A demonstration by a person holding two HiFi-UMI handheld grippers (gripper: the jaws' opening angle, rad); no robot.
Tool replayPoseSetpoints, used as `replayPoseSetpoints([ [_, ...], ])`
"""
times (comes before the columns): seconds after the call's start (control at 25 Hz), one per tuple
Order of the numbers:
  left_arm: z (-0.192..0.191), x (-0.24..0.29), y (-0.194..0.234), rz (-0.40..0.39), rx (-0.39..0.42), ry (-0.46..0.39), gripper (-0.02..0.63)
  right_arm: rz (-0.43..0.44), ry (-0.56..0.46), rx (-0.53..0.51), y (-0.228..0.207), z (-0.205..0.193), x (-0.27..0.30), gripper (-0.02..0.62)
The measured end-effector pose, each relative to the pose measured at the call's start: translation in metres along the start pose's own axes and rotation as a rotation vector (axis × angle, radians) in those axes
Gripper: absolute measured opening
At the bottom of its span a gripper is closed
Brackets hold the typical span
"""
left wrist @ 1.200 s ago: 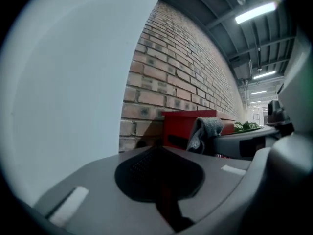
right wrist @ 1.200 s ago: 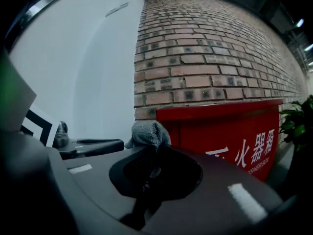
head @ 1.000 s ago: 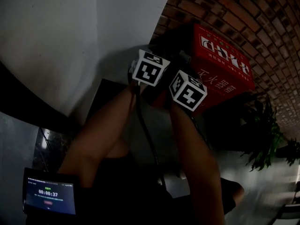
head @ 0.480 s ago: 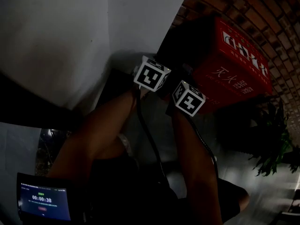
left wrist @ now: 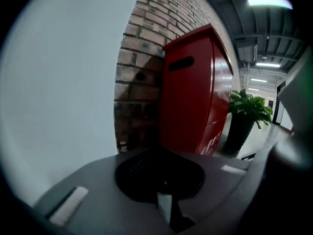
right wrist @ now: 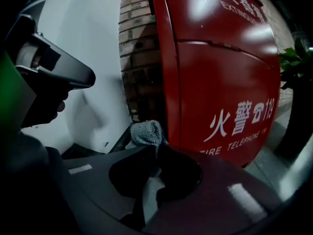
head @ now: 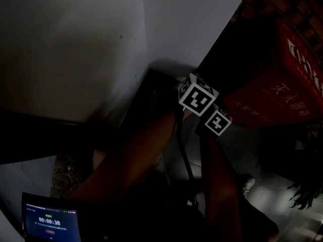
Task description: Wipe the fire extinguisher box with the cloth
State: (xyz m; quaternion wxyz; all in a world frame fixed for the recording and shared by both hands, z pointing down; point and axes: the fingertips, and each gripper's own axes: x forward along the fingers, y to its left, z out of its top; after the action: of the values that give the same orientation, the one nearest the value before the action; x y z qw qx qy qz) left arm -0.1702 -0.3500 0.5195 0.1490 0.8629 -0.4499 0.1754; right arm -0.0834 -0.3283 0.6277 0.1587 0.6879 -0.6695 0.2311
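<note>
R gripper (right wrist: 155, 153): jaws clamped on grey cloth (right wrist: 145, 132), which bunches up past the tips at 12 o'clock. The cloth sits low, just beside the left front edge of the red box (right wrist: 222, 87); contact can't be told. Box front fills 12–4 o'clock of this view, w/ white lettering. Brick wall (right wrist: 139, 58) shows at 11 o'clock, white wall (right wrist: 95, 38) left of it.

L gripper (left wrist: 159, 153): jaws together, nothing btw them. The box stands at 1 o'clock beyond the tips, clear of them, its side turned to the camera w/ 1 dark slot near the top. Brick at 12 o'clock, white wall from 8 to 11 o'clock. Plant (left wrist: 249, 109) in a dark pot at 3 o'clock, past the box. Ceiling light (left wrist: 269, 1) at 1 o'clock, top edge.

Head view is v. dark: the 2 marker cubes sit close together near centre, R's at 4 o'clock of L's, forearms running down to 6 o'clock. Box at 2 o'clock. Screen (head: 50, 221) w/ a timer glows at 7 o'clock.
</note>
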Motion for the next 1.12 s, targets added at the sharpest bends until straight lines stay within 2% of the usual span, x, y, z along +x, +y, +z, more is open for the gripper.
replayPoseSetpoints([
  [0.08,-0.027,0.007,0.005,0.024,-0.002,0.067,0.000,0.004,0.037,0.018,0.002,-0.019,0.009,0.034],
  [0.16,-0.056,0.013,0.014,0.055,-0.048,0.129,0.000,-0.006,0.074,0.016,0.000,-0.036,0.015,0.034],
  [0.28,-0.091,0.021,0.022,0.067,-0.096,0.210,0.000,0.022,0.099,0.020,0.002,-0.054,0.024,0.034],
  [0.52,-0.092,0.025,0.034,0.083,-0.103,0.235,0.000,0.067,0.100,-0.020,-0.002,-0.062,0.032,0.035],
  [0.64,-0.079,0.019,0.032,0.073,-0.097,0.193,-0.001,0.083,0.040,0.001,0.004,-0.040,0.020,0.035],
  [0.76,-0.051,0.001,0.035,0.089,-0.091,0.092,0.000,0.113,-0.051,0.010,0.018,-0.002,-0.001,0.035],
  [0.84,-0.031,-0.012,0.039,0.105,-0.120,0.022,0.000,0.120,-0.111,0.008,0.027,0.028,-0.018,0.034],
  [0.96,0.002,-0.025,0.037,0.088,-0.171,-0.078,0.000,0.124,-0.208,0.015,0.037,0.077,-0.043,0.034],
  [1.12,0.057,-0.045,0.033,0.057,-0.160,-0.200,0.000,0.133,-0.326,0.009,0.045,0.147,-0.074,0.034],
])
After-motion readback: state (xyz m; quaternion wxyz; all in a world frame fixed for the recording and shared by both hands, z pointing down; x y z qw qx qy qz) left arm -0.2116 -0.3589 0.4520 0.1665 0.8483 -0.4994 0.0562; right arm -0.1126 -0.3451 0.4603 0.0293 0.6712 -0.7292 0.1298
